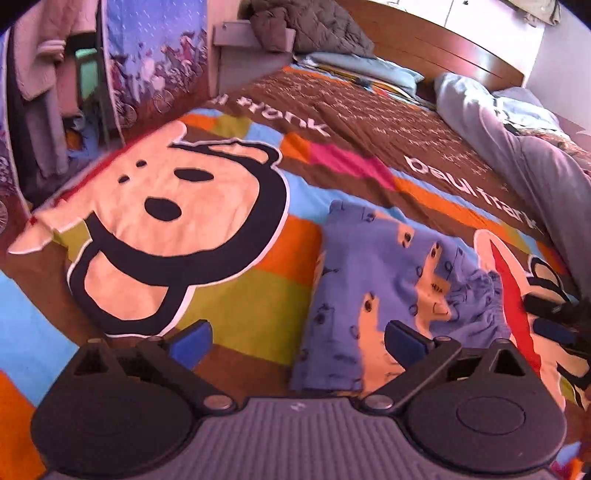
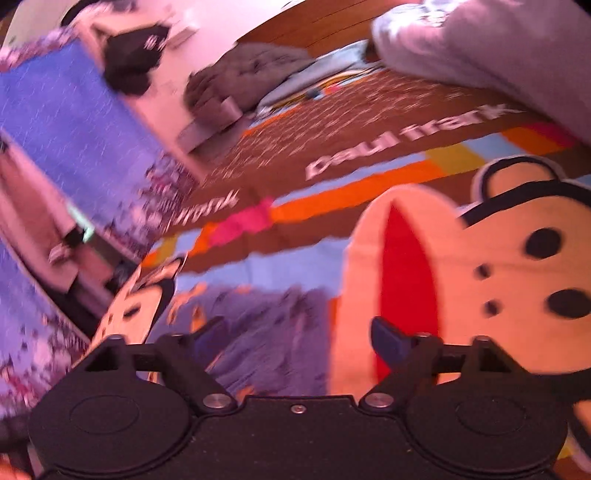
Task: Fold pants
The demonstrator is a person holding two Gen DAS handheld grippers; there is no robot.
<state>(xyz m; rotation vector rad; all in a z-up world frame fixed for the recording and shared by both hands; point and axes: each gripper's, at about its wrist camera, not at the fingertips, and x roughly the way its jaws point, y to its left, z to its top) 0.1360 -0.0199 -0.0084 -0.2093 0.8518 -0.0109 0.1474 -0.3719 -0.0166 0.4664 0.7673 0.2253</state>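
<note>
Small blue pants (image 1: 384, 280) with a cream animal print lie folded into a narrow strip on the colourful bedspread (image 1: 236, 295), with a bunched waistband at the right. My left gripper (image 1: 297, 341) is open and empty above the strip's near end; its right finger (image 1: 404, 341) overlaps the fabric. The other gripper (image 1: 557, 325) shows at the right edge. In the blurred right wrist view the pants (image 2: 266, 332) lie below my right gripper (image 2: 301, 338), which is open and empty.
The bedspread (image 2: 369, 236) shows large monkey faces. A grey quilted blanket (image 1: 314, 33) and pale blue pillows (image 1: 373, 68) lie by the wooden headboard (image 1: 436, 48). Grey clothing (image 1: 517, 147) is heaped at the right. A printed wardrobe (image 1: 155, 62) stands at the left.
</note>
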